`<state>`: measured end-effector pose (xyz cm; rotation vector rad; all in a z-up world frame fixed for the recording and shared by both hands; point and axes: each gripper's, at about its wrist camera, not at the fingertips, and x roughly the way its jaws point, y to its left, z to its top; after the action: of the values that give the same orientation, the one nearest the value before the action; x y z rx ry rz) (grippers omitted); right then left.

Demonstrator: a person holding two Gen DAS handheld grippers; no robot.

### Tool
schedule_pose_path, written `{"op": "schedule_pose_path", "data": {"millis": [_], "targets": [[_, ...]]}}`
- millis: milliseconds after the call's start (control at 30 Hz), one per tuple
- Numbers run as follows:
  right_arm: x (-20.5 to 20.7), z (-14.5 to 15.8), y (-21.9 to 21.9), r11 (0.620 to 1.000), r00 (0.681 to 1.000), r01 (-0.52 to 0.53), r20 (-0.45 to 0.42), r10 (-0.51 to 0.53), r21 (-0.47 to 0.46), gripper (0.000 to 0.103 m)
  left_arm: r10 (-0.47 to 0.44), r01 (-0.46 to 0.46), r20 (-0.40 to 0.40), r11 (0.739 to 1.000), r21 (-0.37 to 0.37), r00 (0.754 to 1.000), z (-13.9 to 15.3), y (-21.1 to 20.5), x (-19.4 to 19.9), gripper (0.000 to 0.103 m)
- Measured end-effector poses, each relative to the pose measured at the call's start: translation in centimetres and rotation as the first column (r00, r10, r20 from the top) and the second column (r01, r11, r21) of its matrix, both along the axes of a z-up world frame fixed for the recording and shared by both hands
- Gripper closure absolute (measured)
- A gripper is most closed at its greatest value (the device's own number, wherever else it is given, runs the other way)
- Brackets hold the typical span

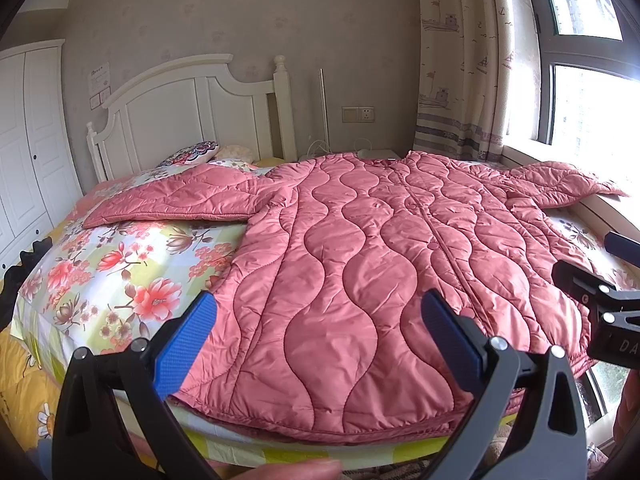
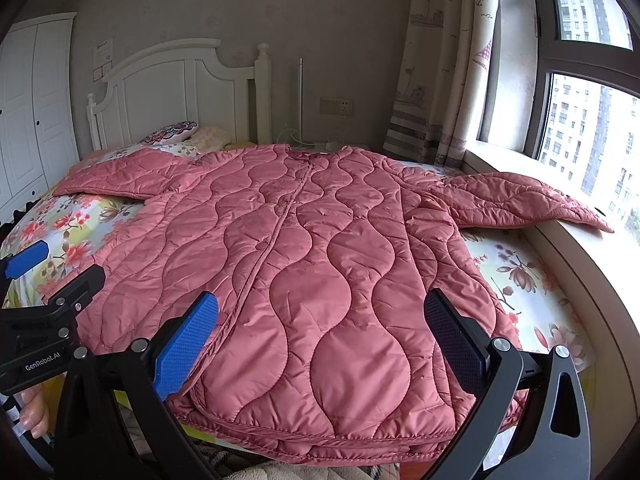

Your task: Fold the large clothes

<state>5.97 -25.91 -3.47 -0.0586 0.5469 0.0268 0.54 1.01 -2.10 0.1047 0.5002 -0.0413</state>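
from the left wrist view, the left gripper (image 1: 320,336) hangs above the near hem of a pink quilted coat (image 1: 384,264), its blue pads (image 1: 186,344) spread wide with nothing between them. the coat lies flat, front up, across a bed with a floral sheet (image 1: 120,272), its hem at the near edge and its collar toward the far white headboard (image 1: 192,108). one sleeve (image 1: 180,200) stretches out to the left over the sheet; the other reaches right onto the window sill (image 1: 616,216). part of the right gripper (image 1: 600,304) shows at the right edge.

from the right wrist view, the right gripper (image 2: 320,340) also hovers over the near hem, jaws wide apart and empty. the coat's front closure (image 2: 276,232) runs from near to far just left of centre. the right sleeve (image 2: 520,200) rests on the sill beside the curtain (image 2: 436,80). the left gripper (image 2: 44,280) sits at the left edge, one blue pad visible, and fingers (image 2: 36,412) of a hand show beneath it.
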Motion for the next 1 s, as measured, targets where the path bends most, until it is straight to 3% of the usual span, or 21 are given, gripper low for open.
{"op": "schedule_pose_path", "data": {"millis": [267, 433, 567, 667, 800, 867, 1000], "targets": [[0.0, -0.2, 0.0, 1.0, 1.0, 0.002, -0.004, -0.002, 0.002, 0.005, -0.001, 0.001, -0.021, 1.0, -0.004, 1.0, -0.3, 0.1, -0.2, 0.002], [0.3, -0.6, -0.2, 1.0, 1.0, 0.005, -0.016, -0.006, -0.003, 0.005, -0.018, 0.016, -0.076, 1.0, -0.018, 0.997, -0.3, 0.0, 1.5, 0.002], [2.2, -0.8, -2.1, 1.0, 0.999, 0.027, -0.037, -0.027, -0.013, 0.005, -0.08, 0.077, -0.201, 0.997, -0.023, 0.976, -1.0, -0.4, 6.3, 0.002], [5.6, -0.2, -7.2, 0.99, 0.991, 0.112, -0.086, -0.105, 0.081, 0.005, -0.092, 0.093, -0.329, 0.996, -0.013, 0.94, -2.4, -0.4, 13.5, 0.002], [12.3, 0.0, -16.6, 0.92, 0.936, 0.336, -0.175, -0.304, 0.2, 0.005, -0.007, 0.041, -0.384, 0.996, 0.08, 0.923, -4.7, -0.2, 22.6, 0.002], [15.7, -0.5, -20.4, 0.878, 0.897, 0.427, -0.228, -0.38, 0.217, 0.005, -0.002, 0.023, -0.41, 0.999, 0.046, 0.912, -5.4, 0.4, 26.3, 0.002], [21.8, -2.5, -26.8, 0.786, 0.83, 0.543, -0.33, -0.45, 0.296, 0.005, -0.012, 0.001, -0.423, 1.0, -0.026, 0.906, -6.1, 1.3, 29.3, 0.002]]}}
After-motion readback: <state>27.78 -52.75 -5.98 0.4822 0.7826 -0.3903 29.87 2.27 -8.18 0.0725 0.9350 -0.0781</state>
